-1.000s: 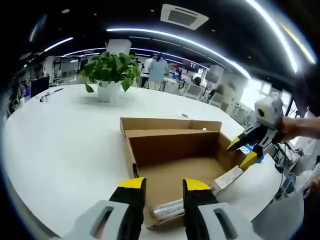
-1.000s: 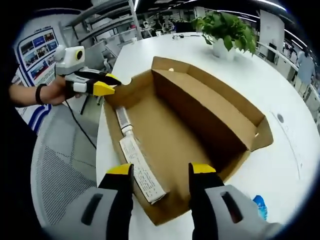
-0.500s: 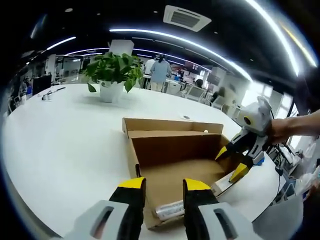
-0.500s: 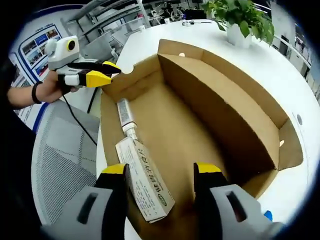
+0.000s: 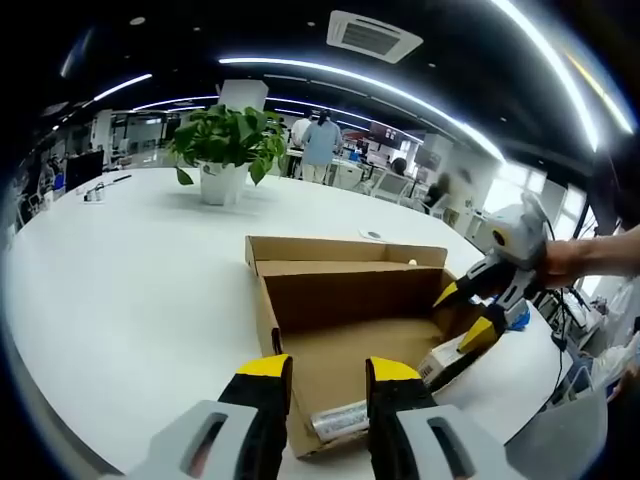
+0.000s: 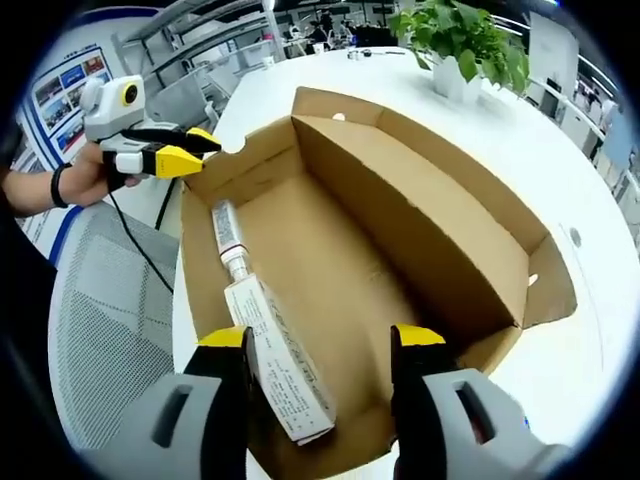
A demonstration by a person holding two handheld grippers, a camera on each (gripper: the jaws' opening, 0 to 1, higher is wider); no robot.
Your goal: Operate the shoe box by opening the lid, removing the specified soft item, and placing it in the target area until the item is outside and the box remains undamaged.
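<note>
Nearest, the right gripper (image 6: 320, 345) hangs spread and empty over the cardboard box (image 6: 440, 230), beside a white carton (image 6: 280, 375) and a tube (image 6: 226, 232) lying inside. Farther off, the left gripper (image 6: 205, 150) sits released at the box's far corner, with a potted plant (image 5: 222, 150) on the white table (image 5: 120, 270) beyond.

I am viewing an office: white table (image 5: 120, 270), potted plant (image 5: 225, 145), ceiling light strips (image 5: 380, 85), mesh chair (image 6: 105, 340).
</note>
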